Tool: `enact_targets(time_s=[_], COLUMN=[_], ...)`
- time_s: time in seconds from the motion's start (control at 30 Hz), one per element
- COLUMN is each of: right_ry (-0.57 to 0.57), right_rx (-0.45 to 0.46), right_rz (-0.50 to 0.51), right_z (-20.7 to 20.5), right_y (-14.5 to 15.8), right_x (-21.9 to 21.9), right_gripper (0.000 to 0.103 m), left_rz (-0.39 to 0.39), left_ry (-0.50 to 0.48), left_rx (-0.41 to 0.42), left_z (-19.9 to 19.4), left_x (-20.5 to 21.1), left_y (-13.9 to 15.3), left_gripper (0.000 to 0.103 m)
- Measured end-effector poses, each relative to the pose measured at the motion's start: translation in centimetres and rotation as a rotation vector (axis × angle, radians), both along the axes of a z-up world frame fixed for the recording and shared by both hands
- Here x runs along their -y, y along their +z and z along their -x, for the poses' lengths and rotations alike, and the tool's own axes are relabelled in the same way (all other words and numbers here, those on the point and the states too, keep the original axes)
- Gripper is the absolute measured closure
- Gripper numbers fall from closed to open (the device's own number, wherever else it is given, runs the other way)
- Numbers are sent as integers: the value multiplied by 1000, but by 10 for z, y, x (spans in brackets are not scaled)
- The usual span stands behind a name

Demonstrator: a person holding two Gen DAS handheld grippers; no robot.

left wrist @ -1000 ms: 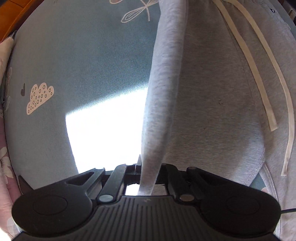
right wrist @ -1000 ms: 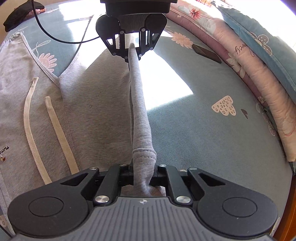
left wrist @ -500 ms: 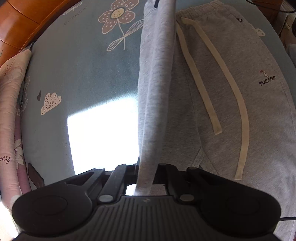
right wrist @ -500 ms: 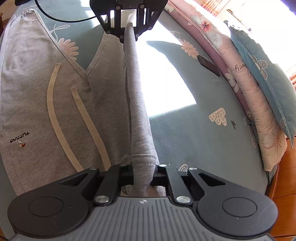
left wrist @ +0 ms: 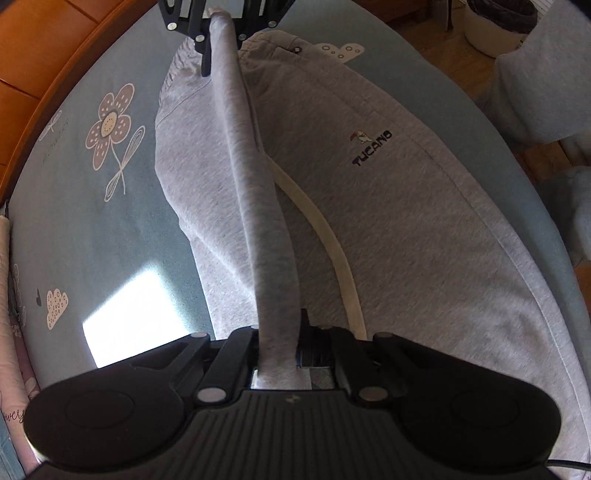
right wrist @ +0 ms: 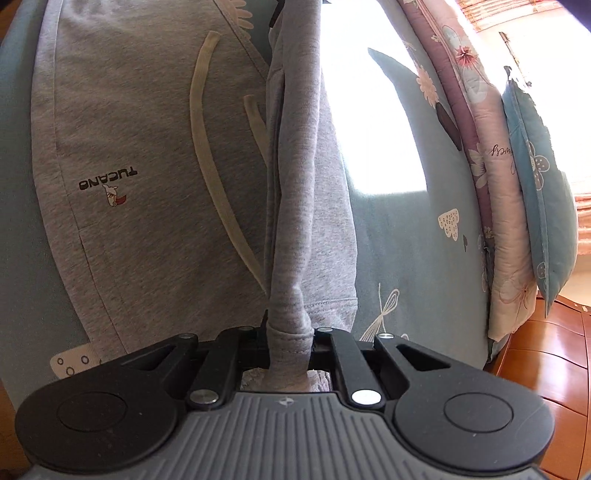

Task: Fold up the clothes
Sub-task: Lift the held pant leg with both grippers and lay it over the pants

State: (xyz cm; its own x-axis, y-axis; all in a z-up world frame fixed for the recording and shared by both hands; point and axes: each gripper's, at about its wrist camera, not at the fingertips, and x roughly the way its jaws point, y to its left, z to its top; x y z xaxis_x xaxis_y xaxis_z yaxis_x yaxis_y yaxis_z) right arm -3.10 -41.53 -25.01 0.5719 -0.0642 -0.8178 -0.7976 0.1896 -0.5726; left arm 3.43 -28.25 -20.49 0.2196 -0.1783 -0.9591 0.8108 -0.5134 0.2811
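While the grey pants (left wrist: 406, 206) lie on the blue sheet (left wrist: 74, 229), the left gripper (left wrist: 277, 369) and right gripper (right wrist: 290, 354) each pinch tight one end of a lifted pant leg (left wrist: 255, 206).

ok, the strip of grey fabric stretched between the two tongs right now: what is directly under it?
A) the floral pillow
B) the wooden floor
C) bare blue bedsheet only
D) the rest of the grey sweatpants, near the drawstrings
D: the lifted grey pant leg spans from the left tongs to the right tongs above the flat grey sweatpants, beside a cream drawstring.
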Motion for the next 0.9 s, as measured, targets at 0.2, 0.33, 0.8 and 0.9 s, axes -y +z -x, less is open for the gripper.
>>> enact_targets(time_s=[0.2,0.33,0.8,0.9], right_ry=[69,101,122,51], right_rx=[31,45,75,71], right_rz=[99,128,162,106], right_z=[13,21,43,36], right_y=[-22,-33,-75,-71], right_x=[12,19,35,35], right_gripper=[91,91,91,86], left_rz=[-39,-53,-107,-109], left_ry=[-183,-249,-400,-382], left_rx=[76,93,146,148], left_z=[58,83,101,103], left_x=[-21,-17,10,14], left_y=[-14,-18,-78,-89], left_gripper=[101,101,100,97])
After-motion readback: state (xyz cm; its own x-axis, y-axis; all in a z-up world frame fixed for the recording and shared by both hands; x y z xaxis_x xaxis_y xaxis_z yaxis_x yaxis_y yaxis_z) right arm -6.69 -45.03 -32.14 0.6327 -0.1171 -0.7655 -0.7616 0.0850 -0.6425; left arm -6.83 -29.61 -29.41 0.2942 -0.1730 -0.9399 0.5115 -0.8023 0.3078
